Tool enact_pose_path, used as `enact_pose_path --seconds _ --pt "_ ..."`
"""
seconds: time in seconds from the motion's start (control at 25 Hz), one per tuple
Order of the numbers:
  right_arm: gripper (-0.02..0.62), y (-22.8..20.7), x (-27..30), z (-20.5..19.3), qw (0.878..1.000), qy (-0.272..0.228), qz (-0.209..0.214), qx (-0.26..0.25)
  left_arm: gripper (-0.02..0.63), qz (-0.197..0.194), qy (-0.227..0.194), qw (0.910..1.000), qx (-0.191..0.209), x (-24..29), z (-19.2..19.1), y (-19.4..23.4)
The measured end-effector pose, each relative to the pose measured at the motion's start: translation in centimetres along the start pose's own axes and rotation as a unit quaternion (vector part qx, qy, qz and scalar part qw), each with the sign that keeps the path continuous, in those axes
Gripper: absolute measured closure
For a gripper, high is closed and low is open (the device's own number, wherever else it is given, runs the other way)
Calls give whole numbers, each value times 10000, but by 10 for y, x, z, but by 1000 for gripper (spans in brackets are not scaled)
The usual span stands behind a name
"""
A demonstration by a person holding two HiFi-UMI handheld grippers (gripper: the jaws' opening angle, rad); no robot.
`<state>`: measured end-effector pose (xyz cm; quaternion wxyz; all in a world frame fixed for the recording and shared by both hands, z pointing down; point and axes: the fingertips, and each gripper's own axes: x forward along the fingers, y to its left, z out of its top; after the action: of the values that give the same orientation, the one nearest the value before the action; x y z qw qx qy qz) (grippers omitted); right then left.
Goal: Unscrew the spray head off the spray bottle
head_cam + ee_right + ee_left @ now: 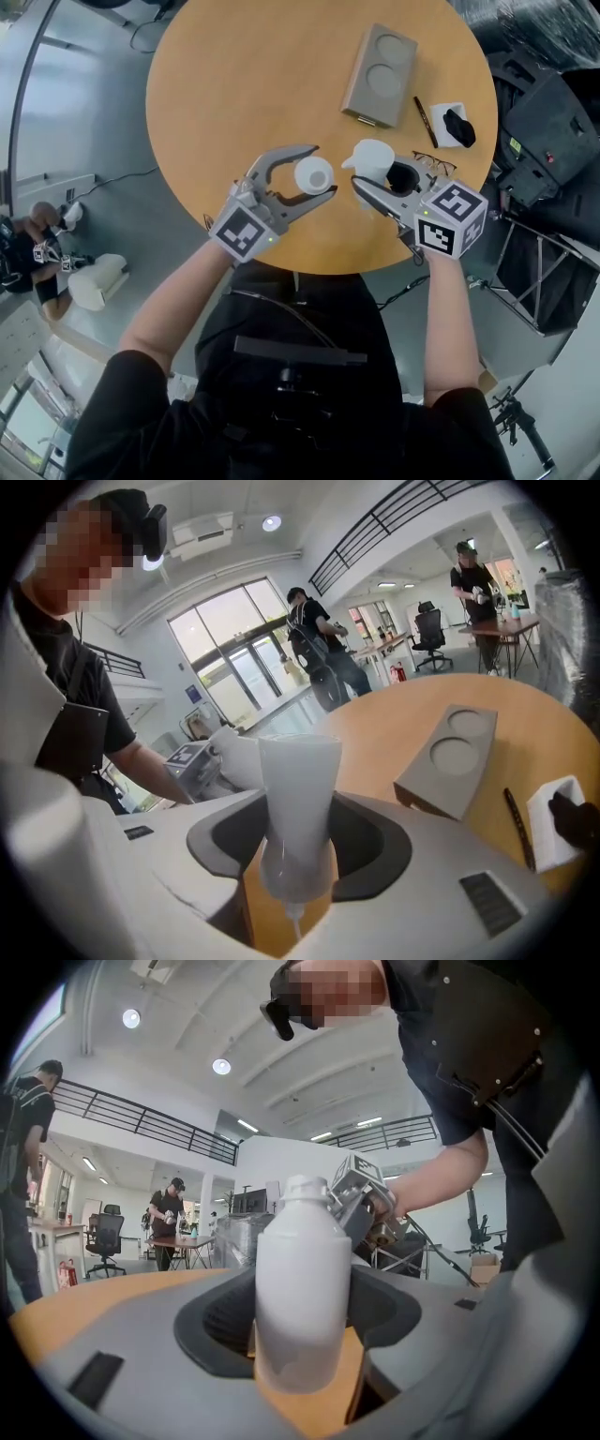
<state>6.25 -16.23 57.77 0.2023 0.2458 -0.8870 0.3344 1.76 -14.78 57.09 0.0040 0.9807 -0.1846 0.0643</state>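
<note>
White bottle (313, 175) clenched in left gripper (323, 171) jaws, spray head (373, 156) in right gripper (371, 176) jaws, tray (380, 75), pen (424, 120), glasses (433, 165) nearby

Left of the spray bottle (314, 175) and beyond it, the table (216, 103) lies bare, and a gripper can pass there freely. The left gripper (323, 171) flanks the bottle on both sides. Just right of the bottle, the spray head (373, 155) in the right gripper (377, 178) leaves only a narrow gap. Beyond the bottle to the right, a grey tray (380, 73) blocks the way. Farther right of the bottle lie a pen (425, 120), a white box (448, 141) and glasses (433, 165).
</note>
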Motion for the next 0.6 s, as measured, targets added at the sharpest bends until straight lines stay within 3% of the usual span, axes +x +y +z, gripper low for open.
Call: enact_pose_path --seconds 0.6 --pt "387 -80 93 -131 9903 1148 487 618 298 -52 207 9992 -327 42 -131 7"
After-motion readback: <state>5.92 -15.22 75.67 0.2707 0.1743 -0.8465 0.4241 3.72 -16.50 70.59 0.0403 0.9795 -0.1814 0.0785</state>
